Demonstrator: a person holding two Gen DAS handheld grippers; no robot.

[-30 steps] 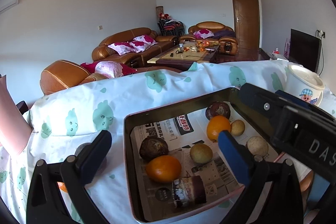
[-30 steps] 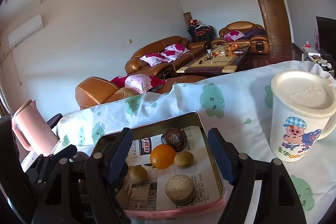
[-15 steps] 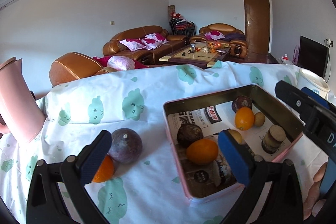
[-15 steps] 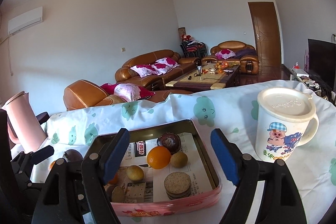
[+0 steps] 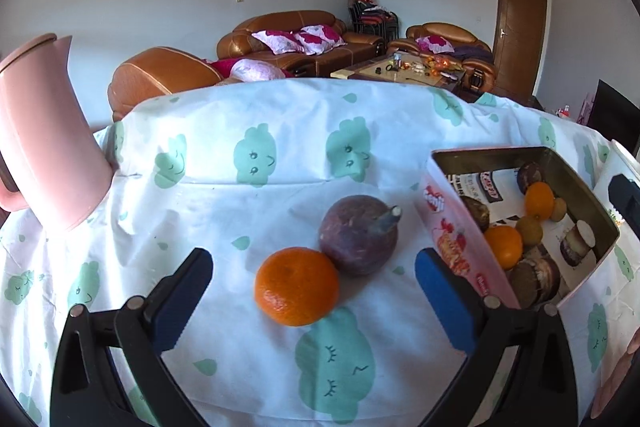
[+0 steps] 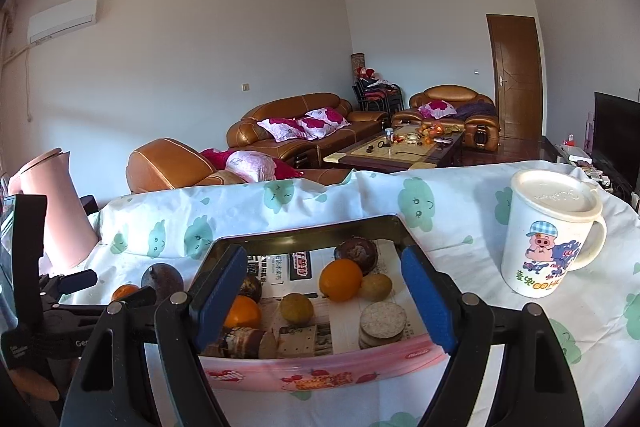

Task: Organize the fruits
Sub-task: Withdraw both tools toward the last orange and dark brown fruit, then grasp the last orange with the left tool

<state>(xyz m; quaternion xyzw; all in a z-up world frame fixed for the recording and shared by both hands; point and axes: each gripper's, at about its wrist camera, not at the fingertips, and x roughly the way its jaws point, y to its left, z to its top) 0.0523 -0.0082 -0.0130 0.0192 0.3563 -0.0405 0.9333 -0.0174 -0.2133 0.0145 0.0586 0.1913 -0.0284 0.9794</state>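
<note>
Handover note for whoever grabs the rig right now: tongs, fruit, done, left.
Left tongs: open, empty, framing the round orange tangerine on the cloud-print tablecloth.
Right tongs: open, empty, in front of the pink rectangular tin box.
Loose: the tangerine and the dark purple round fruit touching it, both left of the tin.
Done: two oranges, several brownish fruits and some round biscuits sit in the tin.
Left: move the two loose fruits into the tin, probably tangerine first.
</note>
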